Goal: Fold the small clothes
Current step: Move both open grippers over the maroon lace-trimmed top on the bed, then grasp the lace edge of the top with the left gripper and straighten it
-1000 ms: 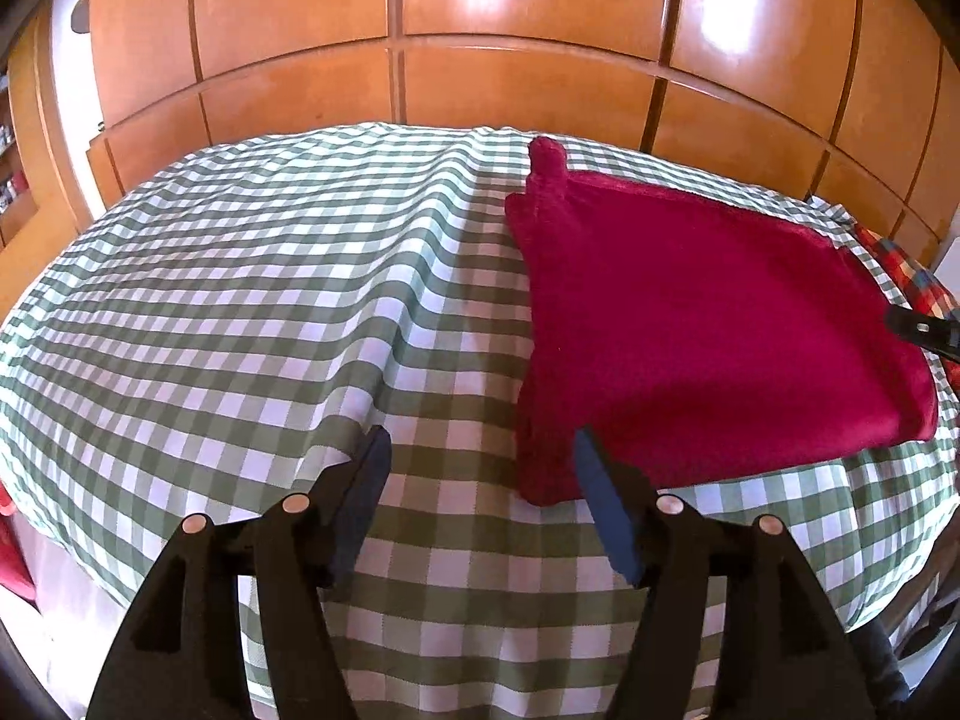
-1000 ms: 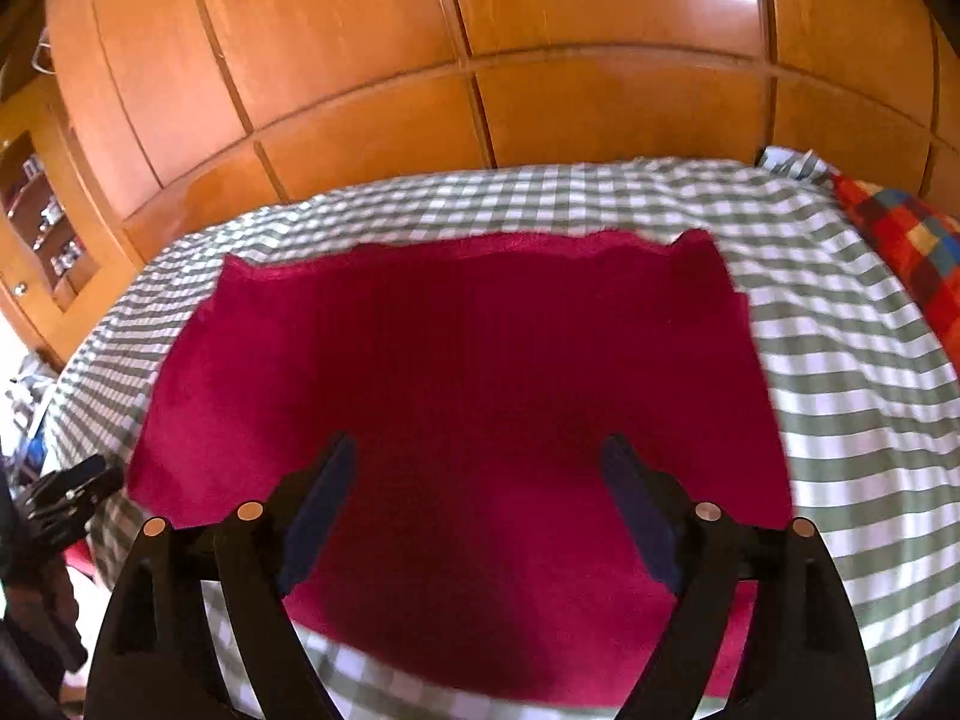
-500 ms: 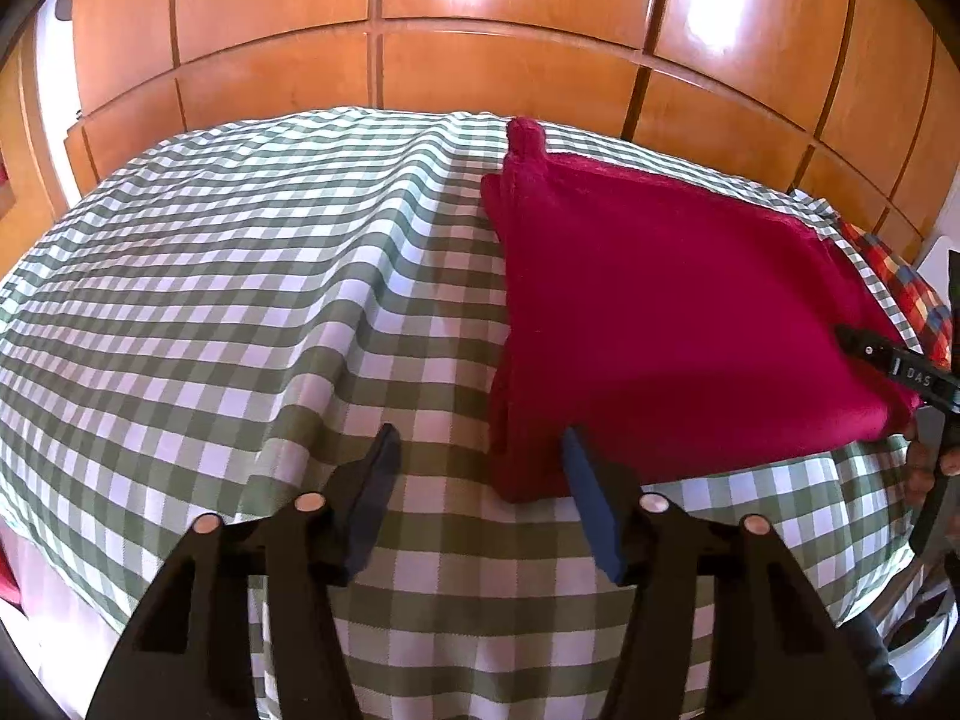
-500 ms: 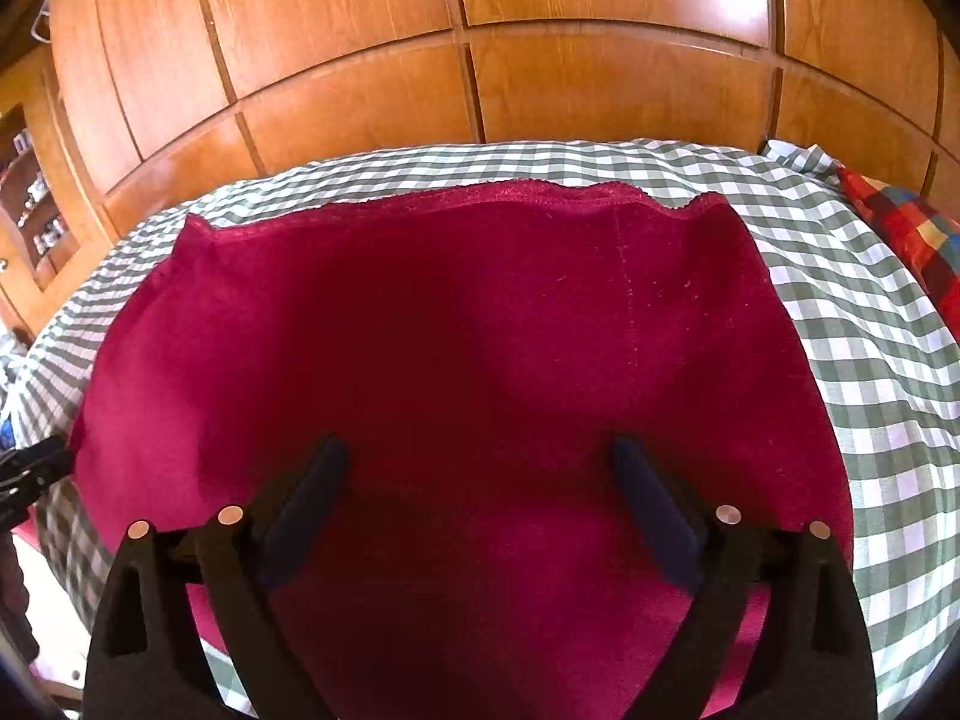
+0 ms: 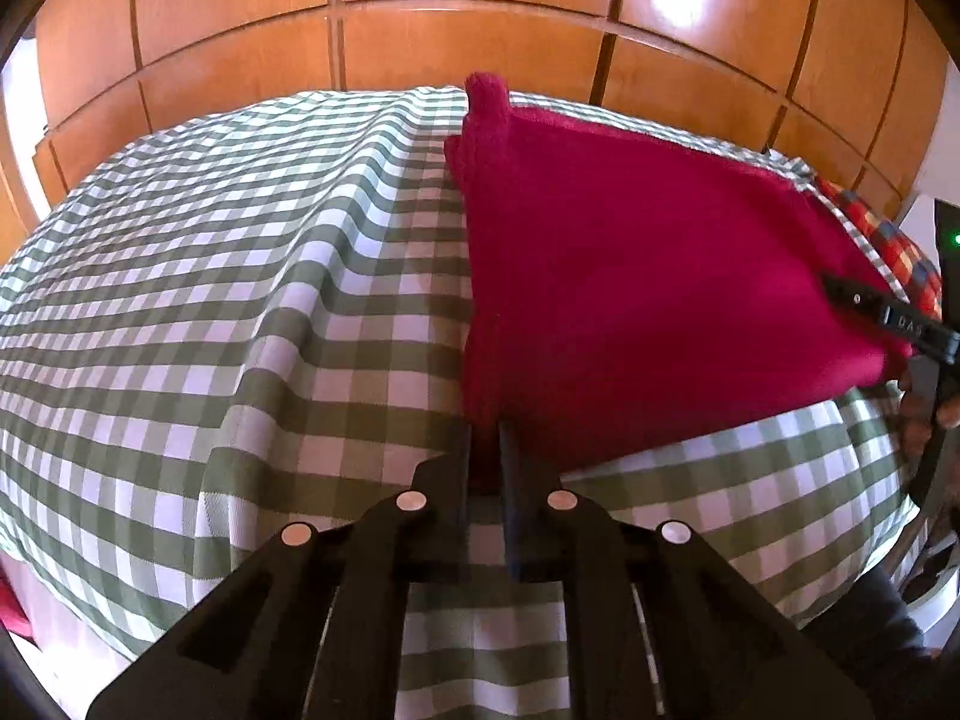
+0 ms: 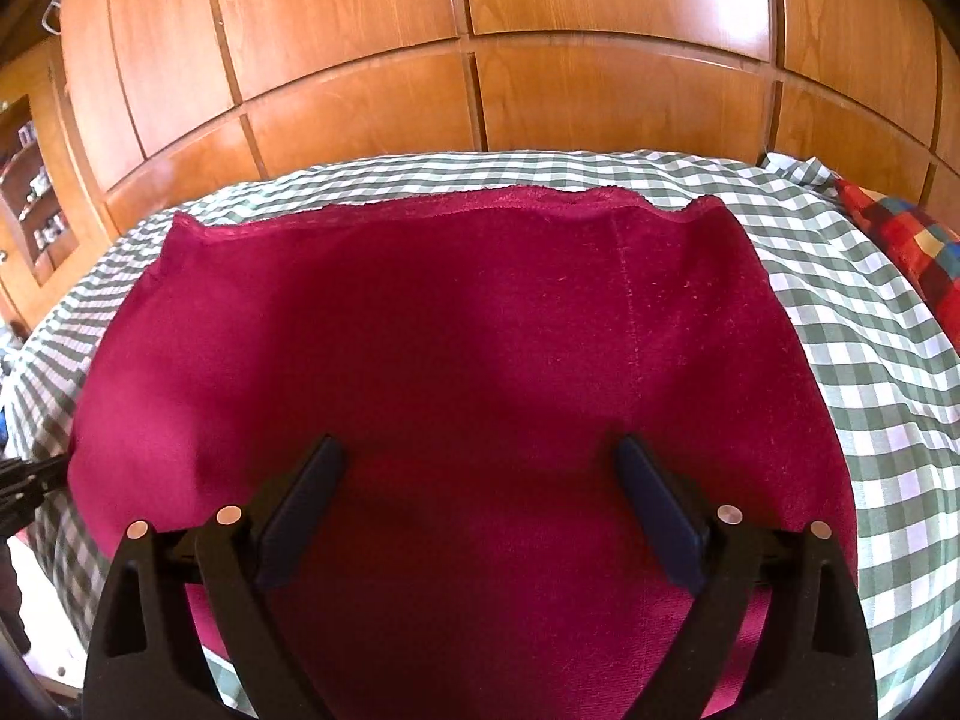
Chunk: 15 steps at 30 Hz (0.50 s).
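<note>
while the crimson cloth [image 5: 648, 276] lies flat on the green-checked tablecloth [image 5: 252, 276], left hand-held gripper [image 5: 483, 444] has just closed, pinching its near corner; right hand-held gripper [image 6: 477, 456] spread wide above it, gripping nothing

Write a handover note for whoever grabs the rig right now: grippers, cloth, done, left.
Left gripper: jaws just closed, pinching the near left corner of the red cloth.
Right gripper: open, hovering over the cloth's near right part, gripping nothing.
Cloth: spread flat on the checked bedspread, far edge towards the wooden wardrobe.
Done: one corner gripped.
Left: grip with the right, fold the cloth over, smooth it.
</note>
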Tool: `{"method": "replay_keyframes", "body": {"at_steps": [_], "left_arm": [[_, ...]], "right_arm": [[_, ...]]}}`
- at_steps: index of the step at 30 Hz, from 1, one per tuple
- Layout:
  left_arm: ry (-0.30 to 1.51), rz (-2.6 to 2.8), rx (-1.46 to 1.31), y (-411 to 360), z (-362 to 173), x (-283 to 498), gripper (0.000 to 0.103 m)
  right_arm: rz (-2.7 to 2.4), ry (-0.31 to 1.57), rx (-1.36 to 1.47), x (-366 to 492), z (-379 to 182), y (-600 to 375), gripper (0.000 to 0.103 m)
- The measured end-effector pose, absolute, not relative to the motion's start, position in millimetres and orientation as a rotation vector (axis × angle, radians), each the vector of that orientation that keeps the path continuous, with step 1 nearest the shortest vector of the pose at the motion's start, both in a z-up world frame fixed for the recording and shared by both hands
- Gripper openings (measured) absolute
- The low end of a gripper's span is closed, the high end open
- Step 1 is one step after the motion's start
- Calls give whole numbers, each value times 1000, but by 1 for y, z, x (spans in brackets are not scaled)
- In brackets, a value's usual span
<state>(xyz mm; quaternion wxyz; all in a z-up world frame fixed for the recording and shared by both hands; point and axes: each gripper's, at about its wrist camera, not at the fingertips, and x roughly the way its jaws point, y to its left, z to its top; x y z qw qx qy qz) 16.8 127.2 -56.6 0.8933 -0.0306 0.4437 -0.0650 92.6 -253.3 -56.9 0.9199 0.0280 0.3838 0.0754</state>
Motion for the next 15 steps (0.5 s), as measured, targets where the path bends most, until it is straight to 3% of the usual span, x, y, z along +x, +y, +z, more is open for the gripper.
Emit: {"method": "replay_keyframes", "body": {"at_steps": [4,10,13,15], "left_arm": [[909,-127,-187,144,-43,16,27],[865,-142,-300,161,-22,40,27],[832,-158,-316,158,-8,73,48],[828,-172,-312,153,-3,102,51]], "right_arm": [[155,775,60,91,-58,-252,92],[151,769,62,89,-58,-251,92],[149,766,63,89,-58,-251,92],[147,765,63,88,-58,-250,92]]}}
